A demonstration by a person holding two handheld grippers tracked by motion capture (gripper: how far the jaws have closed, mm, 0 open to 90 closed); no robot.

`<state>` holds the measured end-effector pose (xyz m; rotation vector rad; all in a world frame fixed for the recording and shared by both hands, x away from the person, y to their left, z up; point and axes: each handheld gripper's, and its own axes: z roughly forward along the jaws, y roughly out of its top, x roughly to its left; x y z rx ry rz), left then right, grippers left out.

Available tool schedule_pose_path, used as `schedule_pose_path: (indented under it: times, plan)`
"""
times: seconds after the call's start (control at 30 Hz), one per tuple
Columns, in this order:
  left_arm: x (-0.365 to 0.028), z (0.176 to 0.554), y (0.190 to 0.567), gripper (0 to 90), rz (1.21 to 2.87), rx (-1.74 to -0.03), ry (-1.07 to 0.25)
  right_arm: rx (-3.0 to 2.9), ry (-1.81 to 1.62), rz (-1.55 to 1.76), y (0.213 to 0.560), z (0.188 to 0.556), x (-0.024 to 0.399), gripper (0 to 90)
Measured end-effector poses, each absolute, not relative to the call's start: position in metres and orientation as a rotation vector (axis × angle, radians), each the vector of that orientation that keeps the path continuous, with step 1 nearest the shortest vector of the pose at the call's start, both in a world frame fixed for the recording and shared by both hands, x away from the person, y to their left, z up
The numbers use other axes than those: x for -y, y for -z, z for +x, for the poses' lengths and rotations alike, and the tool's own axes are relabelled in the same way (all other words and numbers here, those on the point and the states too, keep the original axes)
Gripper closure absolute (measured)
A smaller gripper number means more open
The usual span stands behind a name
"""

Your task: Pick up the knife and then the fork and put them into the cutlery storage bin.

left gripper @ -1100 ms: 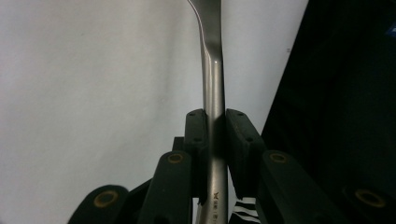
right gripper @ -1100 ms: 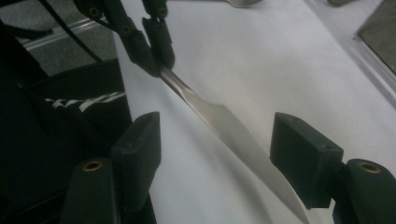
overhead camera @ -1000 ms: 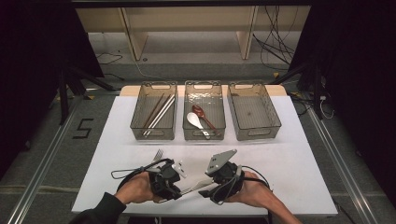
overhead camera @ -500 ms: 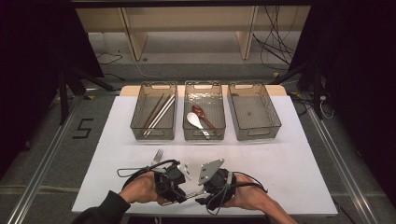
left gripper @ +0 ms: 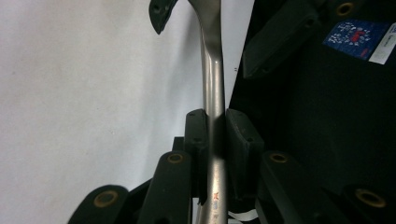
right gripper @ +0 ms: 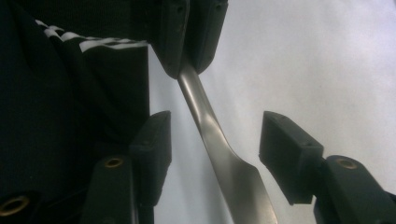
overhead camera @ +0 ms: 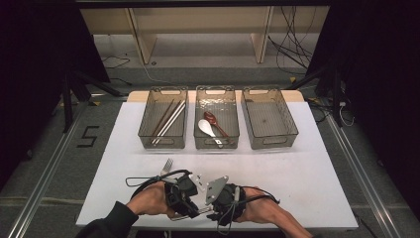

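I am clamping the fork (left gripper: 213,84) handle with my left gripper (left gripper: 215,140), just before the middle bin (overhead camera: 216,117); my right gripper (right gripper: 214,140) is hanging open around its end.

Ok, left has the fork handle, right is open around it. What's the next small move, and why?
Probably close the right gripper on the fork. Its fingers sit apart either side of the handle without touching, while the left gripper is clamped on it, so the handover looks ready.
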<state>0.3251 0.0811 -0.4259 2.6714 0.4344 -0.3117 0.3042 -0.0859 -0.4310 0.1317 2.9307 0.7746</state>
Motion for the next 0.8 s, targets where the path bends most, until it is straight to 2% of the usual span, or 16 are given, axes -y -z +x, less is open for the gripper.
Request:
schedule_pose_path:
  times: [0.13,0.2,0.23,0.8]
  plan:
    - [-0.0805,0.3242,0.4259,78.7,2.663,-0.443,0.321,-2.943,-0.749,0.092,0.4324,0.3042,0.0859,50.3]
    - [-0.0779,0.3198,0.4292,78.7,2.589,-0.549,0.324,-2.946,-0.737,0.093,0.4328,0.3023,0.0859,52.7]
    - [-0.0791,0.322,0.429,78.7,2.611,-0.519,0.333,-2.902,-0.796,-0.004,0.4352,0.3067,0.0844,54.0]
    - [-0.0792,0.3274,0.4259,78.6,2.648,-0.438,0.396,-2.908,-0.729,-0.046,0.436,0.2989,0.0866,68.6]
